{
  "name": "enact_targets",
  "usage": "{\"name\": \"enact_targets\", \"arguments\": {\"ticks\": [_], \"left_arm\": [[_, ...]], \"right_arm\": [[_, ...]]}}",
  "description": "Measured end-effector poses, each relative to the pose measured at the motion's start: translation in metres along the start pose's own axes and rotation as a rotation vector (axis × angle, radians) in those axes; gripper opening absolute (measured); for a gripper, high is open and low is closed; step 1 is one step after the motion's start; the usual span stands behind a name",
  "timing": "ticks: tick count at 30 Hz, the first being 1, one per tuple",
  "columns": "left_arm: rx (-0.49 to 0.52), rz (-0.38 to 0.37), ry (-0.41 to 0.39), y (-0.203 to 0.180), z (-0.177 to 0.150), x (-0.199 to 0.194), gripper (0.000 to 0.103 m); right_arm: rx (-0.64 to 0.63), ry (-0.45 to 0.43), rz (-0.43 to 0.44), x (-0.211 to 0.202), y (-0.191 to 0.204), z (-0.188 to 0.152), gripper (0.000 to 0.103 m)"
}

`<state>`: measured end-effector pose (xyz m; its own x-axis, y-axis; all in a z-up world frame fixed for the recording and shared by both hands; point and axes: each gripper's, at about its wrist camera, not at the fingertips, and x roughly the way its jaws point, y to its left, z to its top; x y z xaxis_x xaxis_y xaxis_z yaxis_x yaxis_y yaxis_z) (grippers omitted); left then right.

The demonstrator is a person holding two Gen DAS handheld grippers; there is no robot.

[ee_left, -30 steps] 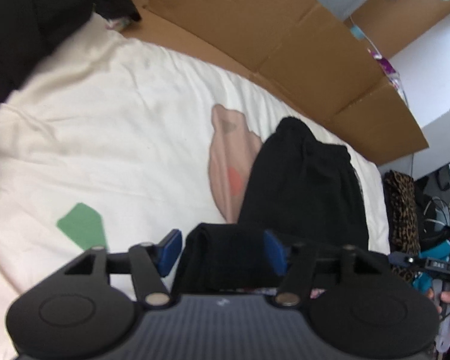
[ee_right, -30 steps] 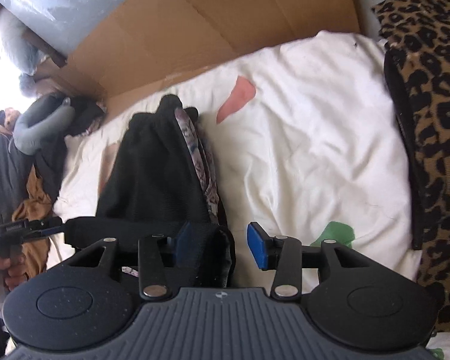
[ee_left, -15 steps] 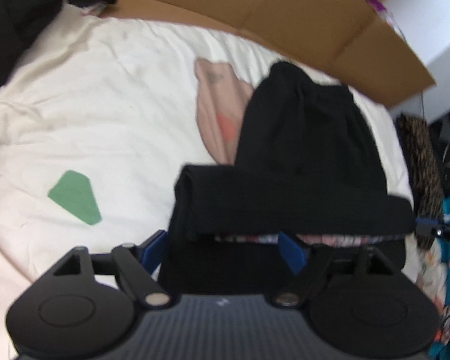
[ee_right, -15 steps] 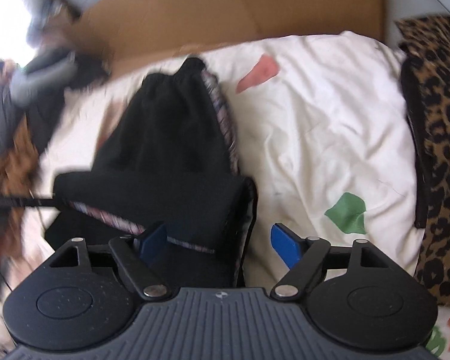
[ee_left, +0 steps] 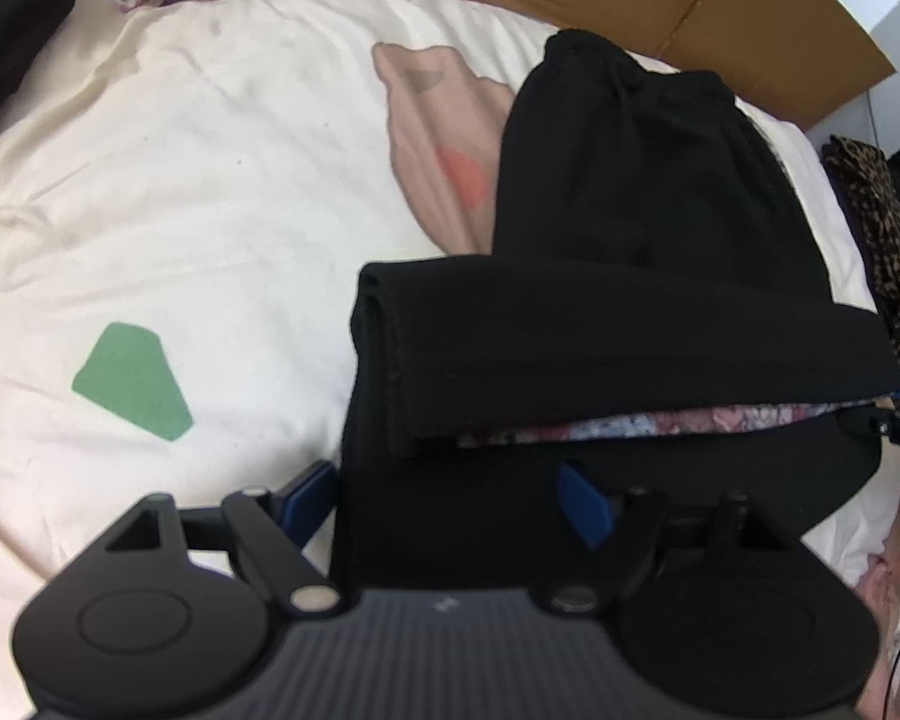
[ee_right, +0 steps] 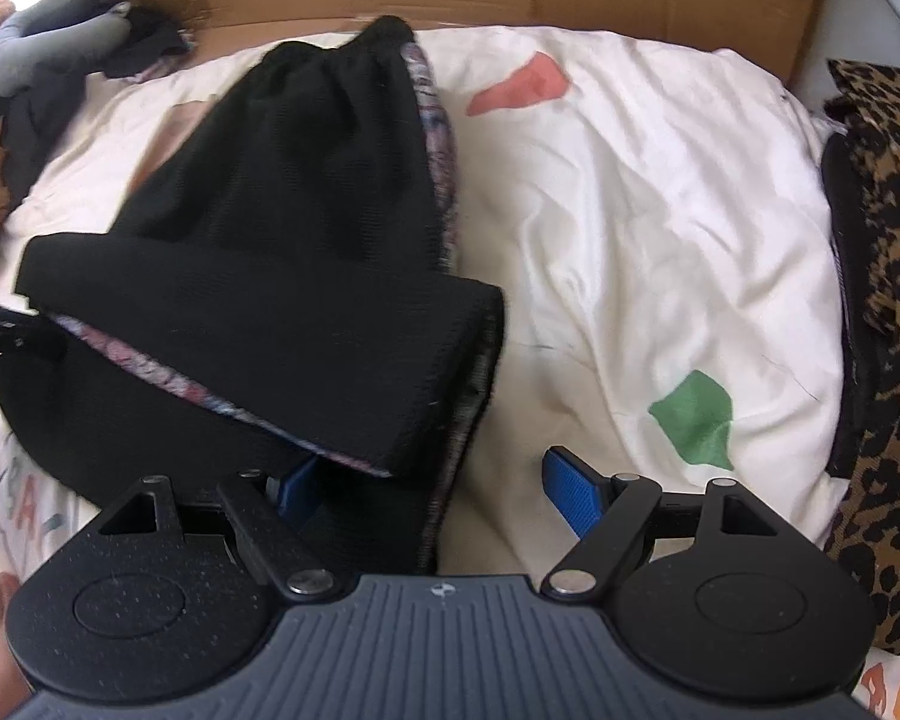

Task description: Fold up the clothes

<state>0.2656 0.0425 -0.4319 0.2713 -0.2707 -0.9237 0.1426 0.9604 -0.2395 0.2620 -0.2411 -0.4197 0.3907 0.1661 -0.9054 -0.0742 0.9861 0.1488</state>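
A black garment (ee_left: pixel 630 210) with a patterned lining (ee_left: pixel 630 423) lies on the white bed cover (ee_left: pixel 180 180). Its near end is folded back over itself as a thick black band (ee_left: pixel 600 336). My left gripper (ee_left: pixel 444 495) is open at the fold's left corner, with fabric lying loose between its blue pads. In the right wrist view the same garment (ee_right: pixel 306 180) shows its folded band (ee_right: pixel 270 324). My right gripper (ee_right: pixel 432 480) is open at the fold's right corner. Cloth covers its left pad and its right pad is bare.
Cardboard (ee_left: pixel 750 0) stands behind the bed. A leopard-print cloth (ee_right: pixel 888 300) lies along the right side, and dark clothes (ee_right: pixel 48 42) are piled at the far left. The cover has a green patch (ee_left: pixel 132 381) and a pink print (ee_left: pixel 444 138).
Both grippers carried the garment's near end forward, laid it folded over the rest, and their jaws spread apart, letting the fabric go.
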Motion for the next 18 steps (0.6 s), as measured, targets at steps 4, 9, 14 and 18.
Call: {"name": "enact_targets", "arguments": {"ticks": [4,9,14,18], "left_arm": [[0.015,0.012,-0.015,-0.002,-0.002,0.000,0.084],[0.006,0.009,-0.017,0.001,0.002,0.001,0.084],[-0.004,0.020,-0.026,0.000,0.010,0.002,0.084],[0.047,0.057,-0.041,-0.007,0.018,0.002,0.084]], "right_arm": [[-0.005,-0.009,-0.026,0.004,-0.004,0.002,0.082],[-0.003,-0.023,-0.043,0.007,-0.008,0.010,0.082],[-0.002,-0.034,-0.046,0.009,-0.011,0.017,0.082],[-0.010,-0.046,-0.050,0.010,-0.011,0.026,0.082]]}}
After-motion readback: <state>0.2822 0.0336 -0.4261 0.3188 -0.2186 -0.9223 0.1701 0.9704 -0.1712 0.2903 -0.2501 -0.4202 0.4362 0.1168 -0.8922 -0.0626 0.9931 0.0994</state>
